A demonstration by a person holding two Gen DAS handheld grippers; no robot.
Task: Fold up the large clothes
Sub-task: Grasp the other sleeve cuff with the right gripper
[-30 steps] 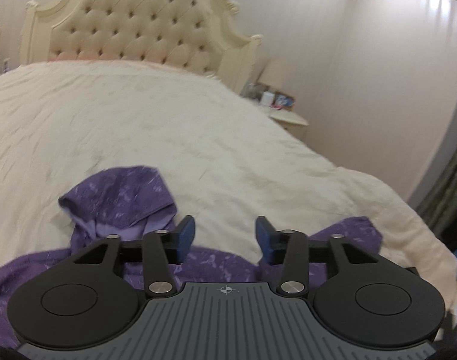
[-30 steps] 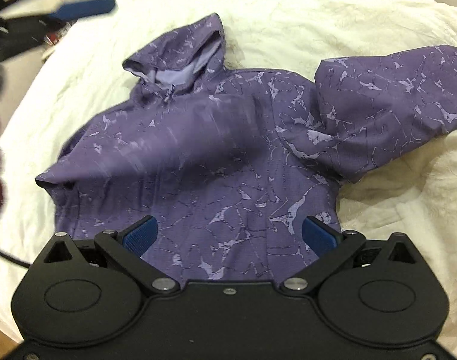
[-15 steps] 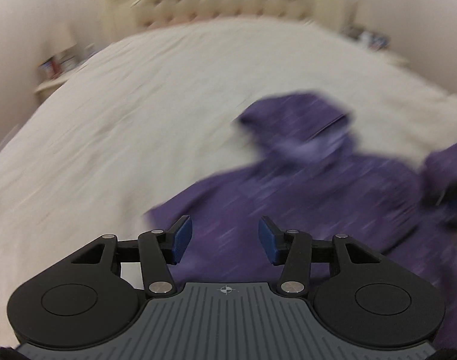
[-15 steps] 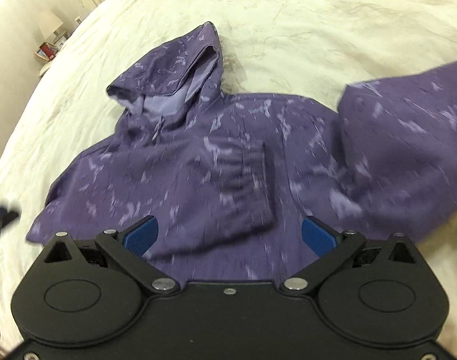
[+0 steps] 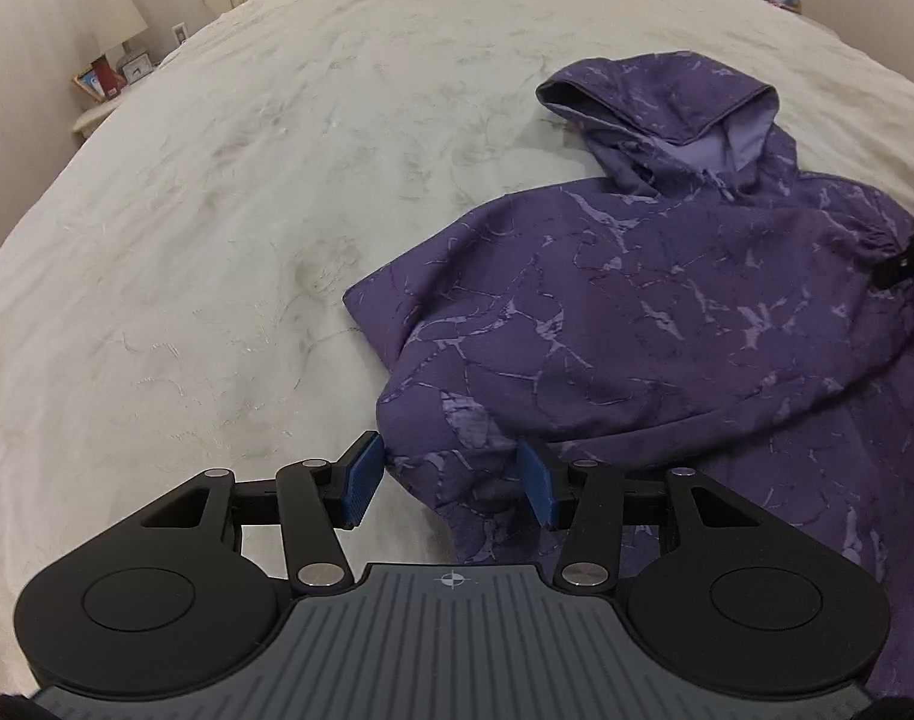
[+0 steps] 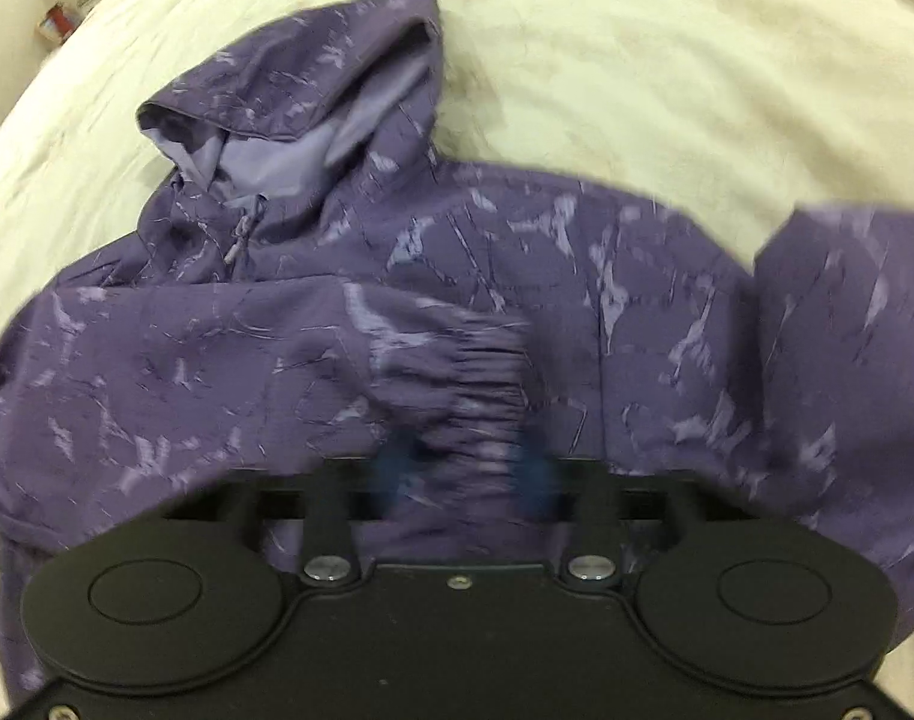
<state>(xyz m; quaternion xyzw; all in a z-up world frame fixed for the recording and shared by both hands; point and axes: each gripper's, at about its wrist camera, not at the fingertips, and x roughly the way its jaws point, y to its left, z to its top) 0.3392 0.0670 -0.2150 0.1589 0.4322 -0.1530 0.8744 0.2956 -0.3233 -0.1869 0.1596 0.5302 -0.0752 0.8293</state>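
Hoodie lies front-up on cream bedspread, hood at the far end from both tongs. One sleeve is folded across the chest, its elastic cuff near mid-body. Left gripper: jaws apart, blue pads straddling the near-left corner fold of the purple fabric, not pinching it. Right gripper: frame is motion-blurred, pads read as blue smears either side of the cuff; can't tell if they're clamped on it or just spread around it. Second sleeve lies out to the right of the right tongs. Nightstand with lamp sits far left beyond the left tongs, off the bed edge.
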